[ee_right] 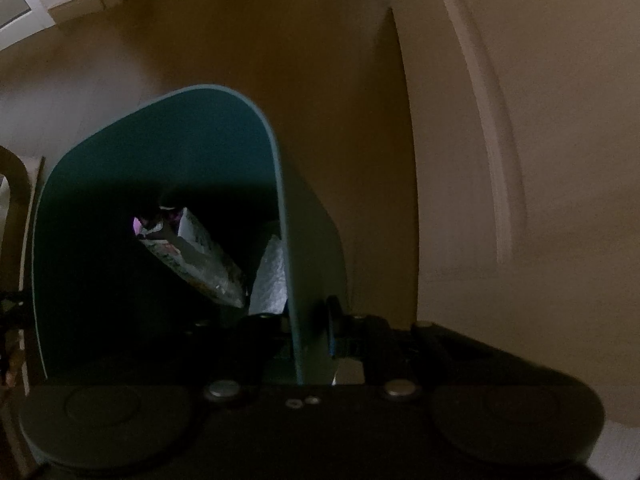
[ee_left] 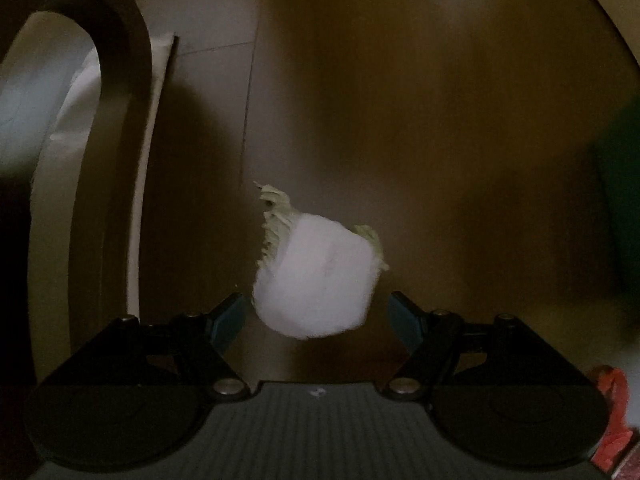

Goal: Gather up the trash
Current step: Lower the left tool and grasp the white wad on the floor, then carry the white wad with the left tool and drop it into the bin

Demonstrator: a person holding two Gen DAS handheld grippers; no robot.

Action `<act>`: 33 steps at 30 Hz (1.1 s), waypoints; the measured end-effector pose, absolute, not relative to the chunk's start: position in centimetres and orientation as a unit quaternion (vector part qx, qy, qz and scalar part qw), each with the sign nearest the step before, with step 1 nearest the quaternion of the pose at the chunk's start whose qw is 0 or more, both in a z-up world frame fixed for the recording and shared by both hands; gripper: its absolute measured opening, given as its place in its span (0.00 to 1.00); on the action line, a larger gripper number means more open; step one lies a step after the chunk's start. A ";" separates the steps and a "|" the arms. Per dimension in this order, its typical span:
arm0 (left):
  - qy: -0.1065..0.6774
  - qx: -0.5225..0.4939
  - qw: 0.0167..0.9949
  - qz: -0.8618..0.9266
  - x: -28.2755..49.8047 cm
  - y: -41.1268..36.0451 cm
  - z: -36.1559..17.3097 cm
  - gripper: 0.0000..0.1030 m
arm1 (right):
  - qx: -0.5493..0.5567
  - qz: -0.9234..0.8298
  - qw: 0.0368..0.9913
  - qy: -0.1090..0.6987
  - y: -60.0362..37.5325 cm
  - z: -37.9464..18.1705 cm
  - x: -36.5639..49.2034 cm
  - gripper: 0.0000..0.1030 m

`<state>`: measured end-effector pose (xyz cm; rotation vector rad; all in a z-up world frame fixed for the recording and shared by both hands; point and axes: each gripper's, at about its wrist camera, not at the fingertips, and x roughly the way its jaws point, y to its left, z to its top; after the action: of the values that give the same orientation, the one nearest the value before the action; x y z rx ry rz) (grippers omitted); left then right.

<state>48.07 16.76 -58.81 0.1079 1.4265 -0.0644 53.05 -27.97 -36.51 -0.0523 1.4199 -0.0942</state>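
The white wad of trash [ee_left: 316, 280], with a frayed yellowish edge, sits between the fingers of your left tongs [ee_left: 316, 316]. The jaws stand wide open, with a gap on each side of the wad; nothing is gripped. Whether the wad rests on the brown floor [ee_left: 400, 120] or hangs above it cannot be told. A curved wooden frame [ee_left: 120, 80] stands to the left, and red material [ee_left: 612, 420] shows at the lower right edge.

Your right tongs [ee_right: 310, 336] are closed on the wall of the teal bin [ee_right: 168, 140], one finger inside, one outside. Crumpled wrappers [ee_right: 208, 256] lie inside the bin. A white door frame [ee_right: 492, 152] stands beyond it to the right.
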 end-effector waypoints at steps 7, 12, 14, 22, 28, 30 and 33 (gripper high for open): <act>0.670 0.049 0.739 -0.059 48.6 16.9 -62.0 0.75 | -0.020 -0.041 0.754 0.655 -28.1 -36.6 53.6 0.12; 0.673 0.068 0.733 -0.071 48.2 16.2 -63.2 0.82 | -0.025 -0.044 0.756 0.653 -28.0 -36.5 53.9 0.12; 0.673 0.069 0.733 -0.065 48.3 16.2 -63.3 0.93 | -0.027 -0.044 0.757 0.651 -27.8 -36.4 53.2 0.12; 0.665 0.034 0.745 -0.038 48.3 16.7 -62.9 0.90 | -0.027 -0.044 0.757 0.652 -27.8 -36.4 52.9 0.12; 0.653 0.020 0.757 -0.025 46.9 16.5 -62.6 0.68 | -0.022 -0.047 0.757 0.652 -27.8 -36.3 53.0 0.12; 0.653 0.013 0.757 -0.014 46.5 16.3 -62.5 0.67 | -0.022 -0.047 0.757 0.652 -27.8 -36.3 52.9 0.12; 0.657 0.014 0.754 0.004 45.8 15.7 -61.5 0.66 | -0.019 -0.049 0.758 0.650 -27.9 -36.3 52.8 0.12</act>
<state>45.81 15.73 -61.51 0.0299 1.4335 0.0092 52.83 -27.86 -36.26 -0.0404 1.4151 -0.1071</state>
